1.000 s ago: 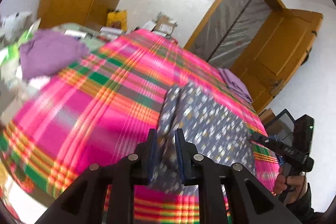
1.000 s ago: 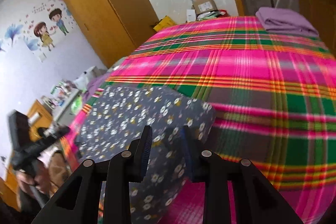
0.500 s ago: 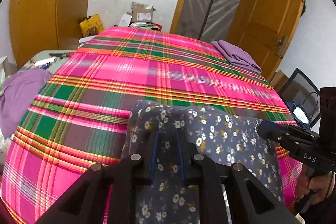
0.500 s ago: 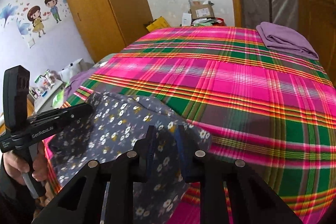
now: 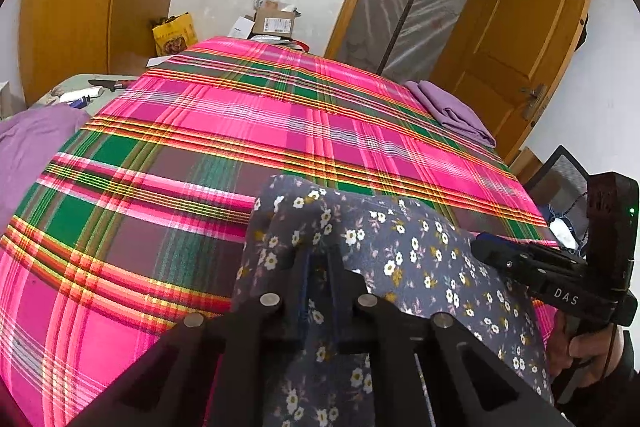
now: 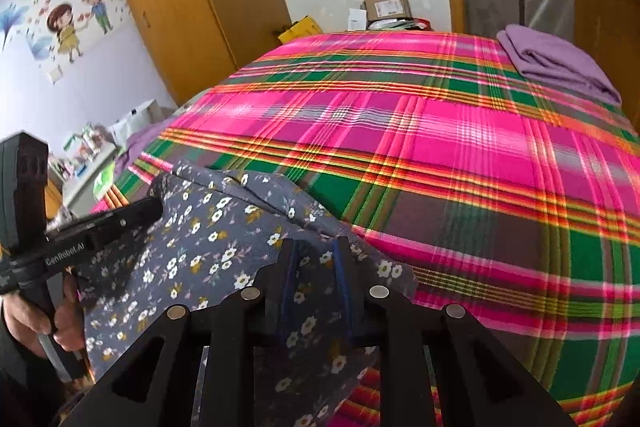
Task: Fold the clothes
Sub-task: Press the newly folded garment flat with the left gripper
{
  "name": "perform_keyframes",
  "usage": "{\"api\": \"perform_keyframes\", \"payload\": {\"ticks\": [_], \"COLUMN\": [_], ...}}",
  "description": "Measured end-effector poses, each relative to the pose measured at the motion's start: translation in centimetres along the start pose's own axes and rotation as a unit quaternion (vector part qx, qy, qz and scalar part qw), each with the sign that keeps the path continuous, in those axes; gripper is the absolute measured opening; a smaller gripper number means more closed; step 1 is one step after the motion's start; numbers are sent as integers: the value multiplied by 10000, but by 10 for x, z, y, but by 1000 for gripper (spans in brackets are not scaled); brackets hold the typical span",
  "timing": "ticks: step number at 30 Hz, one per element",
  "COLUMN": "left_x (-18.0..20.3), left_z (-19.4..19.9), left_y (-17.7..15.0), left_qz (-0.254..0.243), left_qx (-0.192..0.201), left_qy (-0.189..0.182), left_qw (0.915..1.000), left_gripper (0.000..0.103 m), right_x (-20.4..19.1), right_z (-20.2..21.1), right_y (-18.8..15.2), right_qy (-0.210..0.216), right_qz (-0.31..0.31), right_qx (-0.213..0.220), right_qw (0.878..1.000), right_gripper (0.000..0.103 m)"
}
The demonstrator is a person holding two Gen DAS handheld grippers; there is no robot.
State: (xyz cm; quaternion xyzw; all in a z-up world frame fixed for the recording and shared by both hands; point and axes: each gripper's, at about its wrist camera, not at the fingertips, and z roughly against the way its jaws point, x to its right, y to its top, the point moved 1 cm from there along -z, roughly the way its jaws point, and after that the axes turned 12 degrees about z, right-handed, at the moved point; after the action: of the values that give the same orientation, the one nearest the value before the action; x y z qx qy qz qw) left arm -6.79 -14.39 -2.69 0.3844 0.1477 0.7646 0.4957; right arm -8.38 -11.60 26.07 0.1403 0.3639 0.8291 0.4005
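Observation:
A dark blue garment with small white flowers [image 5: 400, 239] lies at the near edge of a bed under a pink and green plaid cover [image 5: 200, 155]. My left gripper [image 5: 320, 259] sits on the garment's left end; its jaws are closing, with a bunched fold of the cloth pinched between the pads. In the right wrist view the same garment [image 6: 208, 227] spreads to the left, and my right gripper [image 6: 314, 247] is shut on a fold at its right end. Each view shows the other gripper side-on, the right gripper [image 5: 480, 245] and the left gripper [image 6: 154, 205], each held by a hand.
A folded purple cloth [image 5: 452, 111] lies at the bed's far right corner. More purple fabric [image 5: 28, 147] lies off the bed's left side. Cardboard boxes [image 5: 272, 23] stand beyond the far end, between a wooden wardrobe [image 5: 80, 7] and an open door [image 5: 512, 39].
Both grippers have come down onto the garment's near edge and their jaws have narrowed on the cloth. The left wrist view has rolled from tilted to level.

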Motion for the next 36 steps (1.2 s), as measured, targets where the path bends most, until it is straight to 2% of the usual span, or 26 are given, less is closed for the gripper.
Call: {"api": "perform_keyframes", "payload": {"ticks": [6, 11, 15, 20, 27, 32, 36], "left_x": [8, 4, -9, -14, -12, -2, -3], "left_z": [13, 40, 37, 36, 46, 44, 43], "left_y": [-3, -16, -30, -33, -46, -48, -50], "left_qz": [-83, -85, -89, -32, -300, -492, -494], "left_qx": [35, 230, 134, 100, 210, 248, 317], "left_qy": [251, 247, 196, 129, 263, 567, 597], "left_qw": [9996, 9994, 9997, 9999, 9990, 9969, 9965], "left_gripper": [9, 9, 9, 9, 9, 9, 9], "right_x": [-7, -36, -56, -55, -61, -60, -58], "right_z": [20, 50, 52, 51, 58, 57, 57], "right_y": [-2, -21, -39, -39, -56, -54, -56], "right_qy": [-12, 134, 135, 219, 401, 459, 513], "right_qz": [-50, 348, 743, 686, 922, 899, 858], "right_qx": [93, 186, 64, 7, 26, -38, -4], "right_qw": [9999, 9991, 9971, 9974, 9949, 9949, 9950], "right_gripper": [20, 21, 23, 23, 23, 23, 24]}}
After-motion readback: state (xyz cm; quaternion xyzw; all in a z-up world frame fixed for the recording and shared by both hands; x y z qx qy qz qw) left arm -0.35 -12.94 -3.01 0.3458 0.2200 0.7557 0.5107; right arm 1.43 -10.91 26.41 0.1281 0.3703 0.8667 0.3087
